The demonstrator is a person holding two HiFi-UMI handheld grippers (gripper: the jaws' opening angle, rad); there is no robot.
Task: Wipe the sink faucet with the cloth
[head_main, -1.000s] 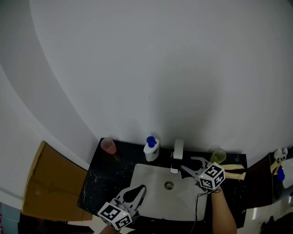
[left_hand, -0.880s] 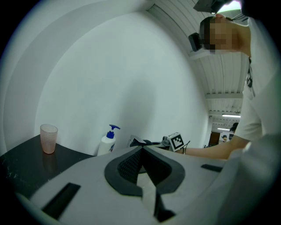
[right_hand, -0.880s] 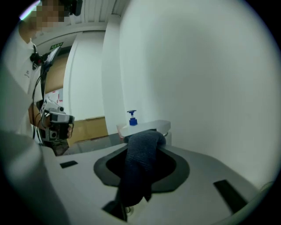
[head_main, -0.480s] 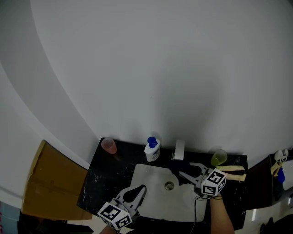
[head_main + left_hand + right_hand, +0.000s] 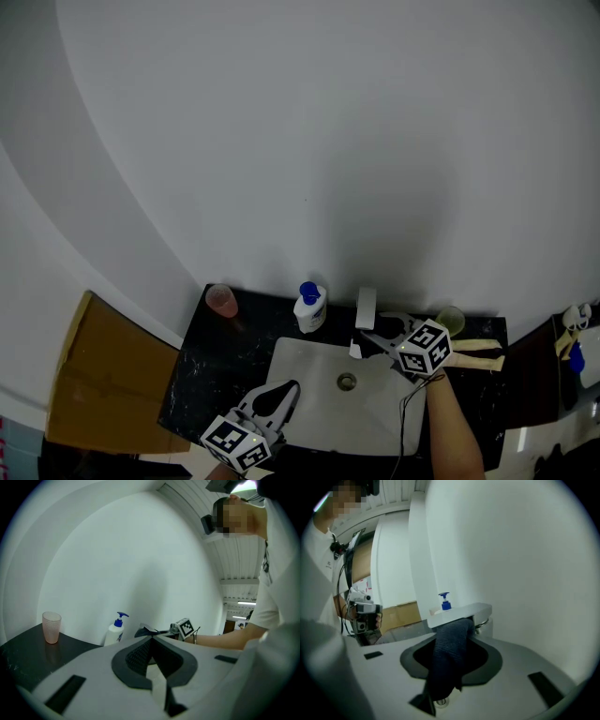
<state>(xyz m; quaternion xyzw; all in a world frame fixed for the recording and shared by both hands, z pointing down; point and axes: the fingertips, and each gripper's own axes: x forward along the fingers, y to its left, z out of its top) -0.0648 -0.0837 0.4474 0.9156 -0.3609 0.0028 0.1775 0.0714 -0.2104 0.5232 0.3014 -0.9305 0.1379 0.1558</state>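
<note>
— What is everything standing on?

— A black speckled countertop (image 5: pixel 211 361) set against the white wall, with a white sink basin (image 5: pixel 291 366) sunk into its middle.

— And along the back edge?

— A pink cup (image 5: pixel 222 299) stands upright in the far left corner. Beside the basin is a white pump bottle (image 5: pixel 310 307) with a blue top, then the faucet (image 5: pixel 365 307) just behind the basin. A green cup (image 5: pixel 452 320) stands to the faucet's right. Two pale tan sticks (image 5: pixel 480 347) lie near it; I cannot tell what they are.
</note>
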